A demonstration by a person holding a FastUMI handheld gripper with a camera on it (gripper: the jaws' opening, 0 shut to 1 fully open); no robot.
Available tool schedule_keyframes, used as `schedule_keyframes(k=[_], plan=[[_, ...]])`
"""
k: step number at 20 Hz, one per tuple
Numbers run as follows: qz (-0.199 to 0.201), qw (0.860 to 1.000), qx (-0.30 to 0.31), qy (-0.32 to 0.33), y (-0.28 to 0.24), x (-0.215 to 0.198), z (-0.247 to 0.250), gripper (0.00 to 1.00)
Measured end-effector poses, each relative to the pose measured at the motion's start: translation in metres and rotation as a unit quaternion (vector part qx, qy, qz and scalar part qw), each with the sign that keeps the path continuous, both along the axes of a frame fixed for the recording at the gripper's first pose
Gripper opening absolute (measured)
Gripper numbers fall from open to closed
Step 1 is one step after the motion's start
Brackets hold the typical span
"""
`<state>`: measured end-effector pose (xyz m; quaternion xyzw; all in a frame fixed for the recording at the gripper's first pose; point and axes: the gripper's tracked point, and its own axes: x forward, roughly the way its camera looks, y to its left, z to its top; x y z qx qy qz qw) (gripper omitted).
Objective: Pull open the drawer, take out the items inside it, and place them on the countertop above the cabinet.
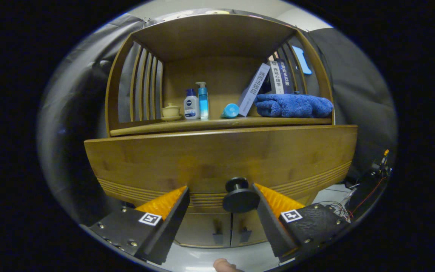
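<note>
Drawer (217, 158) front fills the view, its knob (239, 195) between the gripper (221, 211) fingers, spread wide and holding nothing, apparently lined up to grasp.

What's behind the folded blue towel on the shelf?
Behind the blue towel, books lean against the cabinet's slatted side; their lower parts are hidden by it. The claw is open, the drawer knob between its fingers, nearer the right one.

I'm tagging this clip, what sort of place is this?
Probably a mock home corner in a recording booth: a wooden cabinet with lotion bottle, blue towel and books. The open gripper brackets the drawer knob.
</note>
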<state>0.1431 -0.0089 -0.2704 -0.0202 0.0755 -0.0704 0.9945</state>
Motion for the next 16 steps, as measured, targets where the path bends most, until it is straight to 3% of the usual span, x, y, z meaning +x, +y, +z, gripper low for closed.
schedule_keyframes(k=[8,16], plan=[[-0.002,0.999,0.053,0.011,-0.001,0.032,-0.004,0.99],[0.002,0.999,0.048,0.008,-0.001,0.055,-0.005,0.99]])
